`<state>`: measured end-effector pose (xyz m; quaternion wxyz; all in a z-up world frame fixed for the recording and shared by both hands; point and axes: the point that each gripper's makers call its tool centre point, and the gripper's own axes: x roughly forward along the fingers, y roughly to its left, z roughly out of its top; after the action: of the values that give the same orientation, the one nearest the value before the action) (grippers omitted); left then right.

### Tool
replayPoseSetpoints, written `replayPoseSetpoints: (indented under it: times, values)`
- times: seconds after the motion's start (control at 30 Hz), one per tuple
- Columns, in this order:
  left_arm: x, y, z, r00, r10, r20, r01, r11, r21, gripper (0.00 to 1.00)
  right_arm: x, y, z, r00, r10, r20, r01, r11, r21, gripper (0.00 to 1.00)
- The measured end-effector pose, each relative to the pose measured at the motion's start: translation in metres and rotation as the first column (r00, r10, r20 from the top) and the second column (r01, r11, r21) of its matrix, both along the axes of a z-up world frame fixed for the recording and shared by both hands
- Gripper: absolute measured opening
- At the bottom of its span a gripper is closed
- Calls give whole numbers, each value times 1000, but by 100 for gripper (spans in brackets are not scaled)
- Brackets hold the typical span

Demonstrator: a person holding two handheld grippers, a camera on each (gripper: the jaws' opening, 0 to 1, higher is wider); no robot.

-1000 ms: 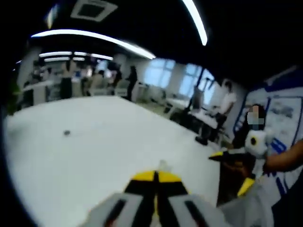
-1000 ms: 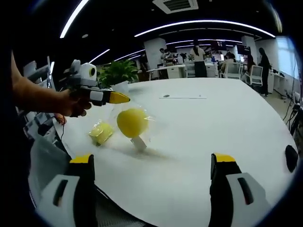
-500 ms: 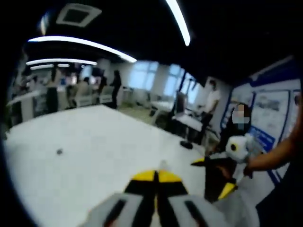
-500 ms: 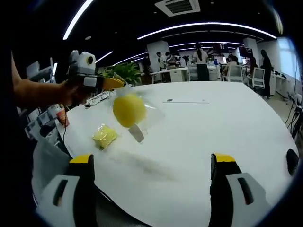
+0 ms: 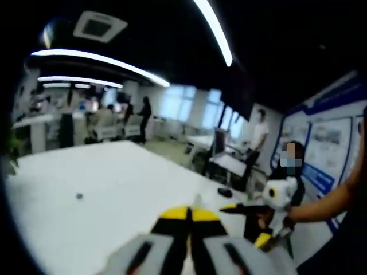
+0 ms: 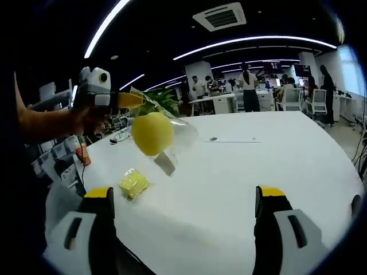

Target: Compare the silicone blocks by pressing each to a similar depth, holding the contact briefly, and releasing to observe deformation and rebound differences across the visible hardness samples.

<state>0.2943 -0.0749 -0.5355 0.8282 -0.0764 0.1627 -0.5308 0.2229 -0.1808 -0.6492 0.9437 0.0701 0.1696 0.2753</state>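
Left tool [image 6: 133,101] clamped on clear bag [image 6: 172,129] with yellow ball [image 6: 152,133], above bench [image 6: 258,166]; right tool [image 6: 186,197] spread wide.

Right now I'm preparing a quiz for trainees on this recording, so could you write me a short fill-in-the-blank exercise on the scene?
1. The left gripper holds a clear bag with a round ____ object inside.
2. The bag hangs ____ the white table.
3. The small yellow packet lies ____ the table.
4. The right gripper has its jaws ____.

Missing words: yellow; above; on; open
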Motion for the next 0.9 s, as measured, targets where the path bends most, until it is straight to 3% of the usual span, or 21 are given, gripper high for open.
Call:
replayPoseSetpoints:
  times: [0.17, 0.37, 0.63, 0.9]
  values:
    - [-6, 2, 15, 1000, -9, 6, 9, 1000, -12, 0, 7, 4, 11, 1000, 12, 19, -13, 999, 41, 96]
    - [-9, 3, 29, 999, -17, 28, 18, 1000, -15, 0, 19, 14, 32, 996, 56, 73, -59, 998, 35, 96]
    - [-12, 6, 36, 999, -24, 24, 25, 999, -24, 0, 33, 31, 66, 981, 133, 142, -142, 988, 57, 96]
    - [-15, 9, 45, 999, -39, 26, 40, 998, -38, 0, 44, 49, 82, 966, 184, 182, -197, 979, 59, 96]
